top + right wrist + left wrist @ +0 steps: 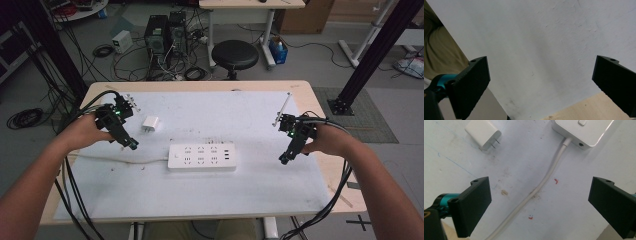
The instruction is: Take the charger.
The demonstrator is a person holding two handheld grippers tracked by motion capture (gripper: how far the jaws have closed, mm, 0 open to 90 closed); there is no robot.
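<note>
I am holding both tongs spread wide and empty above the white surface [260,190], one on each side of the power strip [202,157], which is lying flat at the middle with its sockets facing up so a plug can go straight down into them. My left tongs [131,143] are hovering just left of the strip, over its white cord [541,186], which is trailing away from the strip's left end toward the surface's left edge. My right tongs [284,158] are waiting to the right of the strip, apart from it, likely free to steady the strip once plugging starts. Beyond the strip's left end, the small white charger [150,124] is lying on its side, its two prongs [495,143] pointing toward the strip. It is resting near my left tongs, so I judge that side is set to pick it up.
</note>
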